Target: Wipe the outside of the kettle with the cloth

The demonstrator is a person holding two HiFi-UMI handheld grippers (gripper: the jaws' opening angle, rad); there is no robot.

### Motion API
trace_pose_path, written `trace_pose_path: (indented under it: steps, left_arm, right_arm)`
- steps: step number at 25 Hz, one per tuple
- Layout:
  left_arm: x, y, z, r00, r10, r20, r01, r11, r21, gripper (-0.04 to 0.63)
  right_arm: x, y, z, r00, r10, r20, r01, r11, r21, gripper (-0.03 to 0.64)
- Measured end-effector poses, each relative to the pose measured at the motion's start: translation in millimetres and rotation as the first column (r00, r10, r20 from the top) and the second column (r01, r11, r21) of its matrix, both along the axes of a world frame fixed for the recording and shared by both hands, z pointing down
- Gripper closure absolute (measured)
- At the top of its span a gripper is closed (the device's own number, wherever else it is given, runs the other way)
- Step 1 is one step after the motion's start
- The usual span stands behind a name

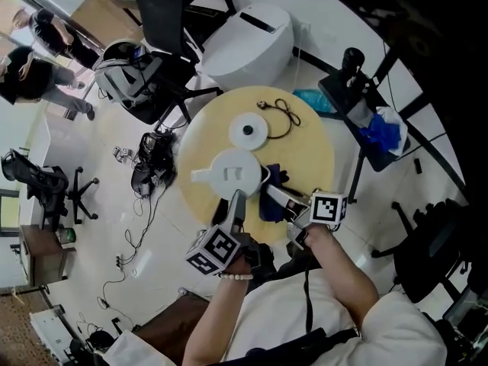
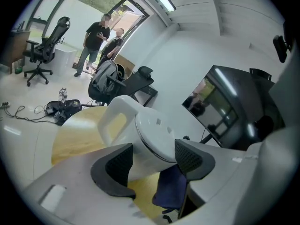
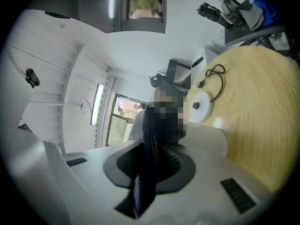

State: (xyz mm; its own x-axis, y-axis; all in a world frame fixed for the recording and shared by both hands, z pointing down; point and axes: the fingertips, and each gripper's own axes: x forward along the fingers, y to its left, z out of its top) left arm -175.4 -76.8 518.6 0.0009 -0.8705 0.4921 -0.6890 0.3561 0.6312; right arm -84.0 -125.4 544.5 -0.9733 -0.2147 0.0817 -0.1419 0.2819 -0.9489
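Note:
A white kettle [image 1: 232, 170] stands in the middle of the round wooden table [image 1: 313, 151]. My left gripper [image 1: 235, 197] reaches it from the near side. In the left gripper view the two dark pads sit against either side of the kettle's [image 2: 145, 139] lower body, below its handle [image 2: 112, 121]. The left gripper [image 2: 154, 165] is shut on the kettle. A dark blue cloth [image 1: 268, 210] lies bunched just right of the kettle, and my right gripper [image 1: 273, 193] is shut on it. Seen from the right gripper [image 3: 152, 165], the cloth [image 3: 150, 163] hangs pinched between the jaws.
The kettle's round base [image 1: 249, 130] with a black cord [image 1: 286, 117] lies on the far half of the table. Beyond stand a large white appliance [image 1: 248, 44], an office chair with a backpack [image 1: 126, 75], and a stand with blue items [image 1: 385, 128]. Cables [image 1: 152, 162] litter the floor at left.

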Motion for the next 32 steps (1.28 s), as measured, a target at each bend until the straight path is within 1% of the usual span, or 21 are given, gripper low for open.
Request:
trace_pose_path:
  steps: [3, 5, 7, 8, 9, 10, 11, 12, 13, 14, 15, 16, 17, 18, 22, 24, 25, 27, 28, 29, 32]
  left_arm:
    - [0.9, -1.0, 1.5, 1.000, 0.018, -0.006, -0.017, 1.000, 0.005, 0.314]
    - [0.1, 0.4, -1.0, 0.999, 0.045, 0.003, -0.045, 0.999, 0.012, 0.313]
    - [-10.7, 8.0, -11.4, 0.996, 0.058, 0.061, -0.061, 0.997, 0.046, 0.305]
    - [-22.0, 14.5, -16.8, 0.992, 0.053, 0.114, -0.061, 0.996, 0.069, 0.305]
    - [-37.3, 21.8, -19.1, 0.982, 0.044, 0.183, -0.059, 0.995, 0.080, 0.305]
    - [-55.0, 28.6, -17.0, 0.963, 0.039, 0.267, -0.061, 0.995, 0.074, 0.305]
    - [-72.8, 33.3, -11.1, 0.932, 0.048, 0.358, -0.071, 0.996, 0.052, 0.305]
    - [-88.2, 34.6, -3.4, 0.890, 0.075, 0.450, -0.093, 0.995, 0.019, 0.305]
    - [-99.8, 32.1, 4.5, 0.838, 0.115, 0.534, -0.124, 0.992, -0.018, 0.305]
    - [-107.5, 26.6, 11.9, 0.784, 0.159, 0.601, -0.158, 0.986, -0.055, 0.305]
    - [-112.2, 19.0, 18.5, 0.737, 0.198, 0.646, -0.189, 0.978, -0.084, 0.305]
    - [-115.0, 10.5, 24.6, 0.704, 0.228, 0.672, -0.217, 0.971, -0.102, 0.305]
    - [-116.7, 2.0, 30.6, 0.685, 0.250, 0.684, -0.241, 0.964, -0.110, 0.305]
    - [-117.6, -5.9, 36.3, 0.675, 0.265, 0.689, -0.262, 0.959, -0.113, 0.304]
    - [-119.9, -27.9, 52.1, 0.649, 0.317, 0.691, -0.328, 0.937, -0.122, 0.305]
    - [-118.2, -35.0, 53.8, 0.621, 0.338, 0.707, -0.349, 0.927, -0.136, 0.312]
    - [-117.6, -37.5, 54.2, 0.603, 0.346, 0.718, -0.354, 0.923, -0.148, 0.330]
    - [-118.2, -39.7, 54.4, 0.578, 0.355, 0.735, -0.358, 0.919, -0.163, 0.404]
    - [-118.7, -39.7, 54.4, 0.573, 0.357, 0.738, -0.359, 0.919, -0.166, 0.435]
    - [-119.1, -39.3, 54.4, 0.571, 0.356, 0.740, -0.358, 0.919, -0.166, 0.445]
    - [-119.3, -38.0, 53.7, 0.565, 0.357, 0.743, -0.361, 0.918, -0.167, 0.450]
  right_arm:
    - [2.7, 5.7, -18.5, 1.000, 0.014, 0.017, -0.014, 1.000, 0.004, 0.552]
    - [6.3, 6.0, -17.6, 0.999, 0.034, 0.004, -0.034, 0.999, -0.005, 0.552]
    - [14.4, 6.8, -10.2, 0.997, 0.071, -0.017, -0.072, 0.996, -0.048, 0.552]
    - [18.9, 7.4, -10.4, 0.996, 0.089, -0.016, -0.089, 0.994, -0.065, 0.552]
    - [23.2, 7.7, -12.9, 0.995, 0.102, -0.015, -0.103, 0.992, -0.066, 0.552]
    - [26.8, 8.1, -16.5, 0.994, 0.111, -0.019, -0.112, 0.992, -0.054, 0.552]
    - [29.6, 8.9, -19.7, 0.993, 0.117, -0.026, -0.117, 0.992, -0.038, 0.552]
    - [31.7, 10.2, -22.2, 0.992, 0.120, -0.036, -0.121, 0.992, -0.023, 0.552]
    - [33.0, 11.3, -24.6, 0.992, 0.122, -0.045, -0.122, 0.992, -0.008, 0.552]
    - [33.4, 11.8, -27.1, 0.991, 0.122, -0.051, -0.121, 0.993, 0.008, 0.552]
    - [33.1, 11.7, -29.1, 0.991, 0.121, -0.057, -0.120, 0.992, 0.024, 0.552]
    - [32.2, 11.7, -29.9, 0.990, 0.122, -0.063, -0.120, 0.992, 0.034, 0.552]
    - [30.4, 12.1, -29.7, 0.990, 0.123, -0.068, -0.121, 0.992, 0.038, 0.552]
    - [27.2, 13.3, -29.1, 0.990, 0.123, -0.069, -0.120, 0.992, 0.038, 0.552]
    - [7.4, 20.0, -27.7, 0.991, 0.108, -0.079, -0.105, 0.994, 0.042, 0.552]
    - [3.9, 20.2, -27.5, 0.990, 0.114, -0.088, -0.111, 0.993, 0.041, 0.552]
    - [3.4, 19.8, -28.4, 0.989, 0.120, -0.087, -0.116, 0.992, 0.042, 0.552]
    - [2.7, 19.1, -31.9, 0.988, 0.134, -0.077, -0.131, 0.990, 0.043, 0.552]
    - [3.2, 18.8, -35.1, 0.987, 0.144, -0.071, -0.141, 0.989, 0.046, 0.552]
    - [3.9, 18.3, -39.9, 0.986, 0.157, -0.062, -0.154, 0.987, 0.051, 0.552]
    - [-0.7, 14.5, -62.0, 0.983, 0.181, -0.019, -0.178, 0.979, 0.105, 0.552]
